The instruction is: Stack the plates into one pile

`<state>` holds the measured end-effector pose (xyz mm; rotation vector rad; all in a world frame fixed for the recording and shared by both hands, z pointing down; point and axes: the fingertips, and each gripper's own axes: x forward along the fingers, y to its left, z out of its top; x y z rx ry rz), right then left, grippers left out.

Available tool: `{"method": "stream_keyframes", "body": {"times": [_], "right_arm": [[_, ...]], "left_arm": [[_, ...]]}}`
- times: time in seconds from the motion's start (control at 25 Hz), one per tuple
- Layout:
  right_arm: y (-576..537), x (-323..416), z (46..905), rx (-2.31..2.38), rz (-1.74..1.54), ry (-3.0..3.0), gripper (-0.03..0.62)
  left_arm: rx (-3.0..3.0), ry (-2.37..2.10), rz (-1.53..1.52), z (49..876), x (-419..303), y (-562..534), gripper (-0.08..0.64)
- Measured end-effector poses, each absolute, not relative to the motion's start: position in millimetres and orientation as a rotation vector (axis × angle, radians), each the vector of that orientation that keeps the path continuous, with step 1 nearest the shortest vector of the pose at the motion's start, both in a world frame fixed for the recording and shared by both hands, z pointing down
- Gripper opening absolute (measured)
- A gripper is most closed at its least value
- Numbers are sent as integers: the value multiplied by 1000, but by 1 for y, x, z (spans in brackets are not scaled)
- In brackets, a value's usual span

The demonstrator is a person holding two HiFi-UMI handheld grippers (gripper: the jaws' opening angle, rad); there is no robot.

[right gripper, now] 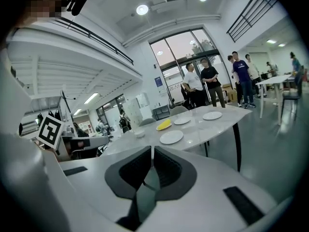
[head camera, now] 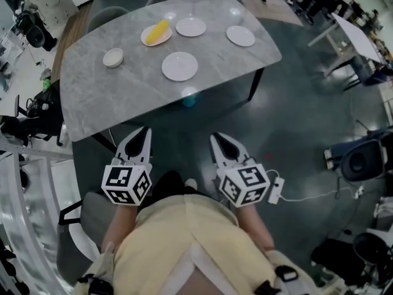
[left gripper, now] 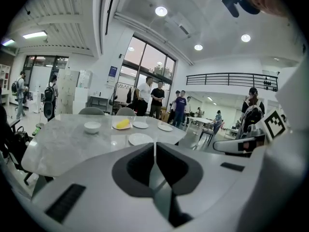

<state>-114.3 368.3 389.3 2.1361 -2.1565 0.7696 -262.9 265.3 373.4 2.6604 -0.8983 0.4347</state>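
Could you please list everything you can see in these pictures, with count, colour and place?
table: one, grey marble, ahead of the person
empty plates: three, white, apart on the table
plate with a yellow item: one, white, far side
bowl: one, white, table's left part
chairs: two, grey, behind the table
bystanders: several, beyond the table
left gripper: one, white, shut, empty, short of the table
right gripper: one, white, shut, empty, beside it

Flat, unstacked, spread apart on grey marble tabletop (head camera: 92, 97): bare near round white plate (head camera: 180, 66) at 6 o'clock, far plate (head camera: 191, 26) at 12, right plate (head camera: 240, 35) at 3, left plate (head camera: 147, 40) at 9 bearing yellow food (head camera: 159, 29).
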Motion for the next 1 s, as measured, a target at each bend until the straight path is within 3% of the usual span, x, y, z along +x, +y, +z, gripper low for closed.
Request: {"method": "stream_keyframes", "body": {"times": [0.2, 0.32, 0.6, 1.0], "right_arm": [[365, -94, 390, 2185, 783, -2156, 8], [357, -92, 394, 2154, 822, -2171, 79], [321, -82, 412, 2148, 910, -2156, 123], [228, -51, 427, 2095, 1052, -2132, 129]], "left_arm": [[2654, -883, 448, 377, -247, 263, 3], [2655, -892, 450, 379, -242, 255, 3], [2631, -898, 444, 399, -229, 215, 4], [2627, -923, 501, 413, -206, 130, 5]]}}
